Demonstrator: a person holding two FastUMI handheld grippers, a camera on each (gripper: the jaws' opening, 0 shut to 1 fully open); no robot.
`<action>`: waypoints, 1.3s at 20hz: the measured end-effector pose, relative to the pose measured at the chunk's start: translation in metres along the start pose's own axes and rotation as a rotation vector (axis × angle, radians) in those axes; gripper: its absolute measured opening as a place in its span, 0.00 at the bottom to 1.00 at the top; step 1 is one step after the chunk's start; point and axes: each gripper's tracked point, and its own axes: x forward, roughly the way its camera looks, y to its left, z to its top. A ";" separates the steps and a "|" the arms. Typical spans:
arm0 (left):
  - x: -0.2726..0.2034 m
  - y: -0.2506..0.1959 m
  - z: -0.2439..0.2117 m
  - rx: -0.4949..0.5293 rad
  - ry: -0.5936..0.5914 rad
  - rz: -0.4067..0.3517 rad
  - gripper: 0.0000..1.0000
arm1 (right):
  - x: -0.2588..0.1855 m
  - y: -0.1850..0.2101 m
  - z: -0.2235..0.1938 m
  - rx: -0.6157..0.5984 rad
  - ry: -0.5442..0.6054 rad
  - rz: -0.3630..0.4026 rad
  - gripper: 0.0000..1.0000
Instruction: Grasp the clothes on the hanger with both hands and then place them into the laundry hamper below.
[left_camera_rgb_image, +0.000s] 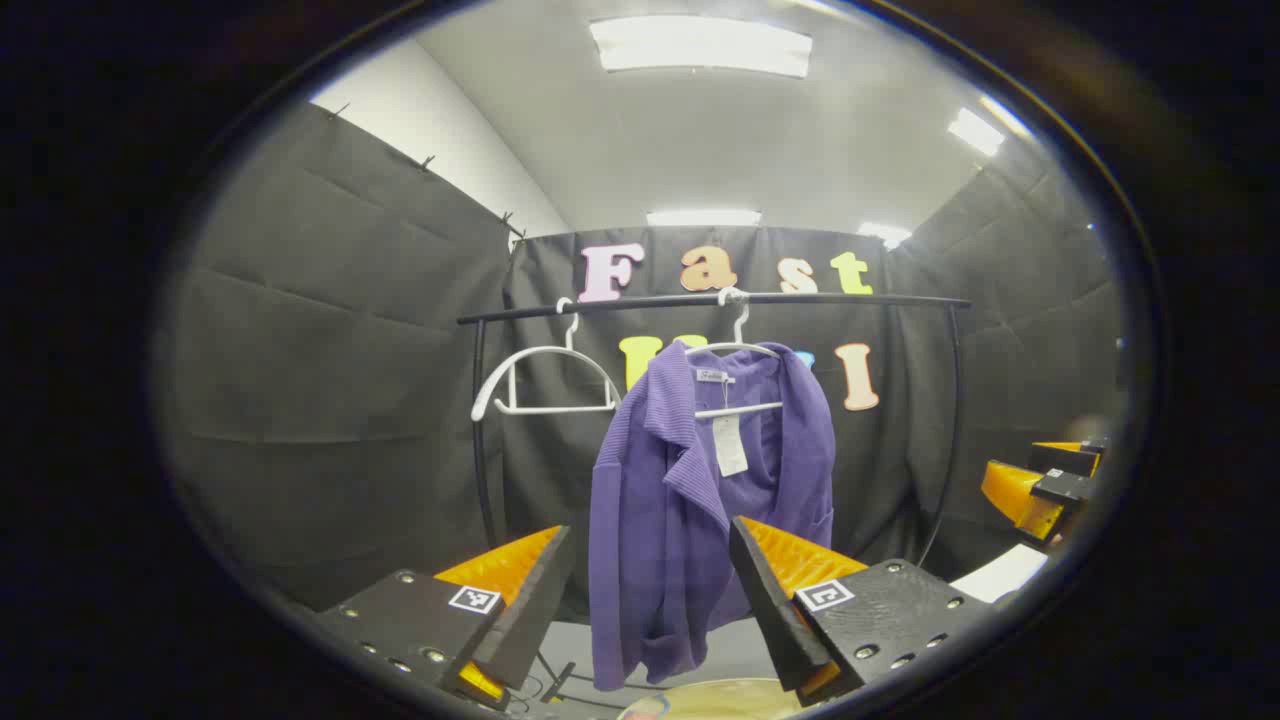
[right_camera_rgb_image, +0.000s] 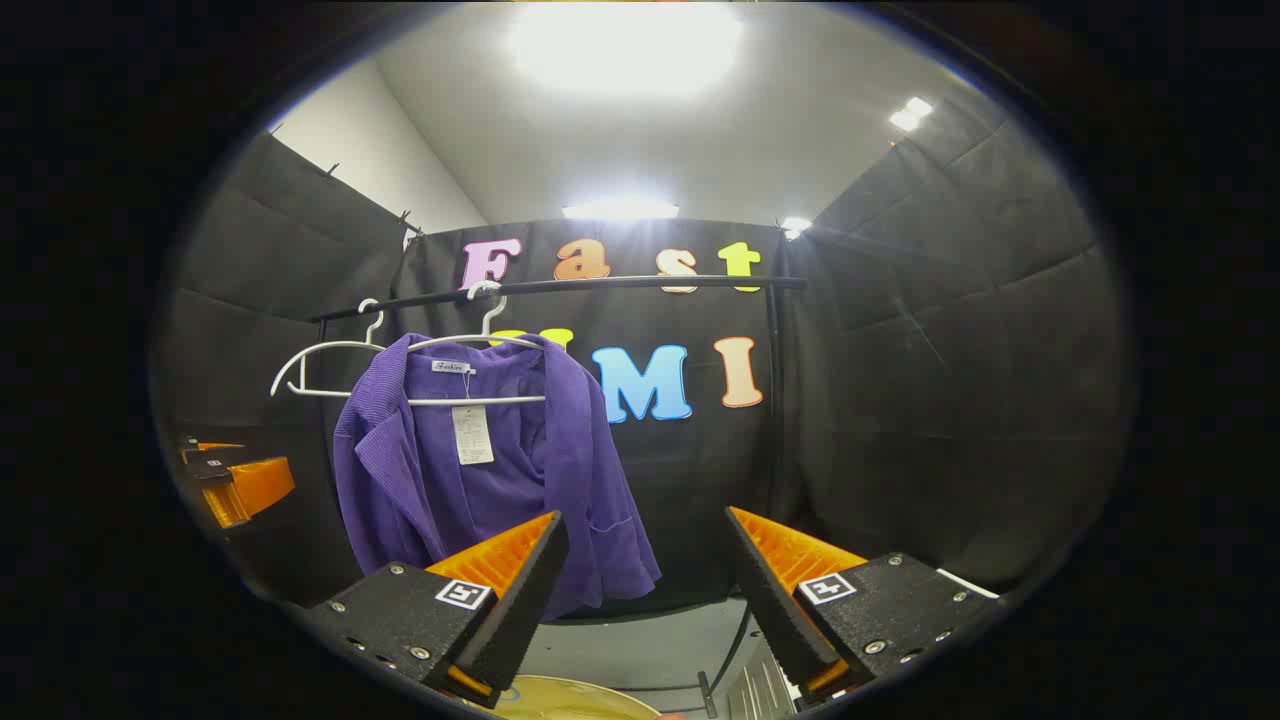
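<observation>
**Both grippers open, facing a purple jacket on the rail**

In the left gripper view, we see our left gripper (left_camera_rgb_image: 650, 600) at the bottom, its two fingers spread wide and holding nothing. The purple jacket (left_camera_rgb_image: 700, 500) hangs straight ahead, and its lower body shows in the gap between the fingers, farther off and not touching either one. Below the gap, the pale rounded rim of the laundry hamper (left_camera_rgb_image: 715, 702) peeks in at the bottom edge. At the right edge we see the right gripper (left_camera_rgb_image: 1050, 485), well apart from the jacket.

In the right gripper view, our right gripper (right_camera_rgb_image: 645, 600) also stands wide open and empty. Here the jacket (right_camera_rgb_image: 480, 480) hangs up and to the left of the gap, its lower hem showing behind the left finger. The hamper rim (right_camera_rgb_image: 570, 700) shows at the bottom. The gap looks onto open floor and the black booth wall. The left gripper (right_camera_rgb_image: 235, 475) shows at the left edge.

The jacket is ribbed purple knit with a wide collar, open at the front, with a white paper tag dangling from the neck. It hangs on a white hanger (left_camera_rgb_image: 738, 375) hooked over a black rail (left_camera_rgb_image: 715, 300). A second white hanger (left_camera_rgb_image: 545, 385), bare, hangs just beside it on the left. Black cloth walls close the booth on the sides and back.
</observation>
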 end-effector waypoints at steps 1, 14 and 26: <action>-0.001 0.000 -0.002 -0.004 0.004 -0.001 0.96 | -0.001 0.000 -0.002 -0.003 0.003 -0.001 0.96; 0.002 -0.003 0.006 0.015 -0.006 0.004 0.84 | 0.006 0.000 0.001 -0.004 0.002 0.014 0.95; 0.042 -0.013 0.027 0.015 -0.021 0.048 0.87 | 0.061 0.008 0.026 0.037 -0.032 0.080 0.95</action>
